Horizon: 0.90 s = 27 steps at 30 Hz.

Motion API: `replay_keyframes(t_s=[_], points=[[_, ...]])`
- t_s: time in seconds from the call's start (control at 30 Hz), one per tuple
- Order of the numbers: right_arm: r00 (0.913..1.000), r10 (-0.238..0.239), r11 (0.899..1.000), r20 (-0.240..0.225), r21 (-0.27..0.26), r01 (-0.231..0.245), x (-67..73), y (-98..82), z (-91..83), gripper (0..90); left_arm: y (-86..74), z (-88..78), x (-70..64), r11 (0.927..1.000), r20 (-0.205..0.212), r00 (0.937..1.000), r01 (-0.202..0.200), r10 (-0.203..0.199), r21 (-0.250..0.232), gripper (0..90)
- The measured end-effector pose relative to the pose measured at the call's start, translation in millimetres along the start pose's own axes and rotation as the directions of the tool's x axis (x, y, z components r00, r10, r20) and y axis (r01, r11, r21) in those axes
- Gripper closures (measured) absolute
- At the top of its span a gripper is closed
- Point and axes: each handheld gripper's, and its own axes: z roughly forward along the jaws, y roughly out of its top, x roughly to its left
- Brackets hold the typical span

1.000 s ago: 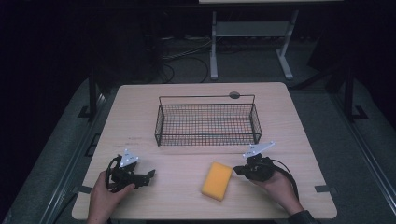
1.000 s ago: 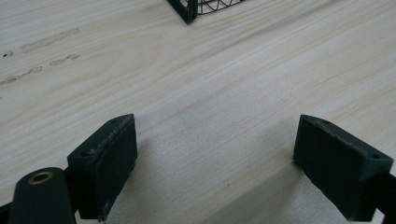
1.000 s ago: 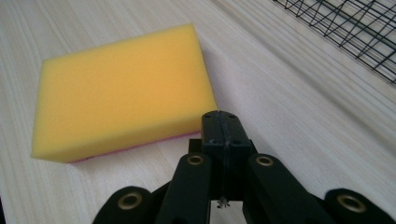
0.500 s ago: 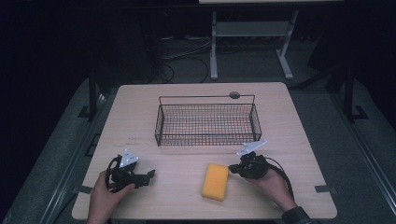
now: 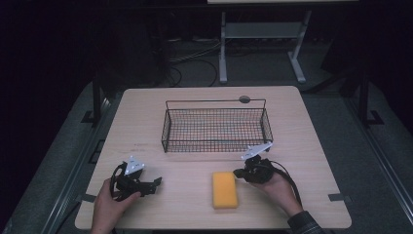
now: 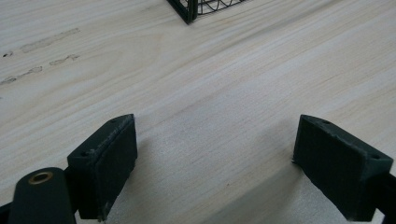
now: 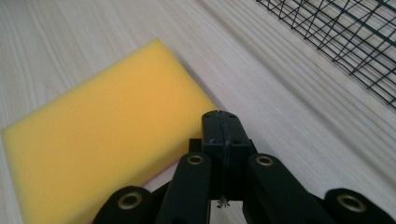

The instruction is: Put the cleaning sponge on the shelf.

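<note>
A yellow sponge point(image 5: 225, 189) lies flat on the wooden table point(image 5: 195, 97), near its front edge. My right gripper point(image 5: 239, 174) sits just right of the sponge, pointing at its upper corner. In the right gripper view its jaws are pressed together, empty, with the tip point(image 7: 223, 126) over the sponge's point(image 7: 100, 121) edge. My left gripper point(image 5: 155, 184) rests at the front left of the table, held by a hand. Its two pads point(image 6: 105, 161) stand wide apart over bare wood, nothing between them. A black wire basket point(image 5: 216, 126) stands mid-table, empty.
A small dark round disc point(image 5: 244, 99) lies behind the basket near the table's far edge. The basket's corner point(image 6: 187, 11) shows ahead of the left gripper, and its mesh wall point(image 7: 345, 37) runs right of the right gripper. A metal frame point(image 5: 263, 34) stands on the floor beyond.
My right gripper has slid left toward the sponge, ending close to its upper right corner. The left gripper and the sponge have stayed put.
</note>
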Motion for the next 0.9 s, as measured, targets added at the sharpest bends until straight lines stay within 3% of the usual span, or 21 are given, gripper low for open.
replay_keyframes(t_s=[0.9], points=[[0.9995,-0.019,1.0,-0.024,0.009,0.019,3.5,22.6,19.1,89.7,0.0,0.0,0.0,1.0,0.0,1.0,0.0,0.0,0.0,12.7]])
